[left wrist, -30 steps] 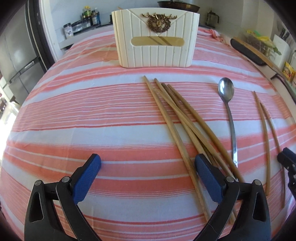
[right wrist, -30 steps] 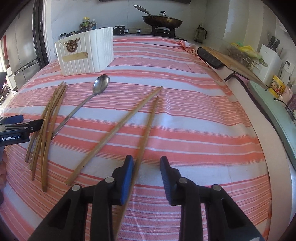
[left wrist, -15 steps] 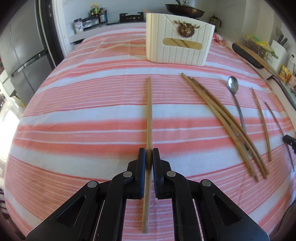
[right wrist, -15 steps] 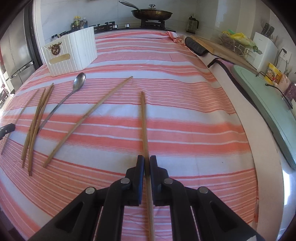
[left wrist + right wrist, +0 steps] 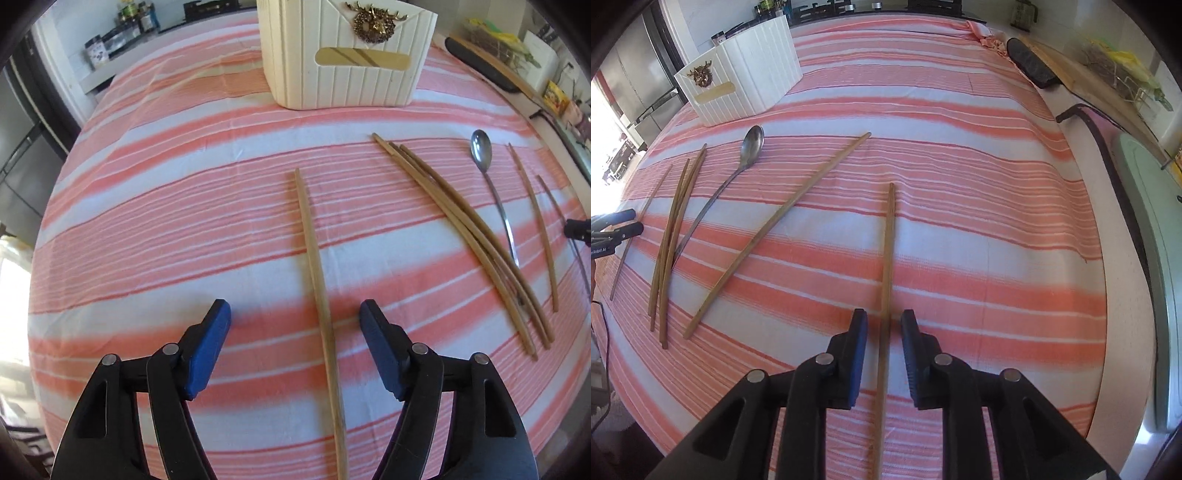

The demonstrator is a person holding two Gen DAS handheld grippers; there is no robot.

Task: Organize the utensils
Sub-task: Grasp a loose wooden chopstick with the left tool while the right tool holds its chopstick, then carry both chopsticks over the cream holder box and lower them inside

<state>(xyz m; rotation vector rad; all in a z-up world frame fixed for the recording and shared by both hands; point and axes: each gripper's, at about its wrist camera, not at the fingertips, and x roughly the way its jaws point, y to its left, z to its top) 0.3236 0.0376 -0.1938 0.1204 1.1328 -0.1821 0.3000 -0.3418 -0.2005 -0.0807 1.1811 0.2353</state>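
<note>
My left gripper (image 5: 295, 332) is opening, its blue pads wide apart. A single wooden chopstick (image 5: 314, 266) lies on the striped cloth between them, untouched. To its right lie three bundled chopsticks (image 5: 461, 236), a metal spoon (image 5: 495, 188) and two more chopsticks (image 5: 535, 221). The white utensil holder (image 5: 347, 55) stands at the back. My right gripper (image 5: 884, 332) is opening too, with a narrow gap on each side of another chopstick (image 5: 890, 251) resting on the cloth. Left of it lie a slanted chopstick (image 5: 779, 229) and the spoon (image 5: 738, 177).
The table's right edge (image 5: 1123, 295) borders a pale green tray (image 5: 1160, 258). A dark mat (image 5: 1030, 66) and a wooden board (image 5: 1100, 92) sit at the back right. A fridge (image 5: 22, 147) stands at the left, with jars (image 5: 99, 51) on the back counter.
Each gripper closed on one chopstick, pulled it aside from the others, and has now parted its jaws. Both chopsticks lie free between the pads.
</note>
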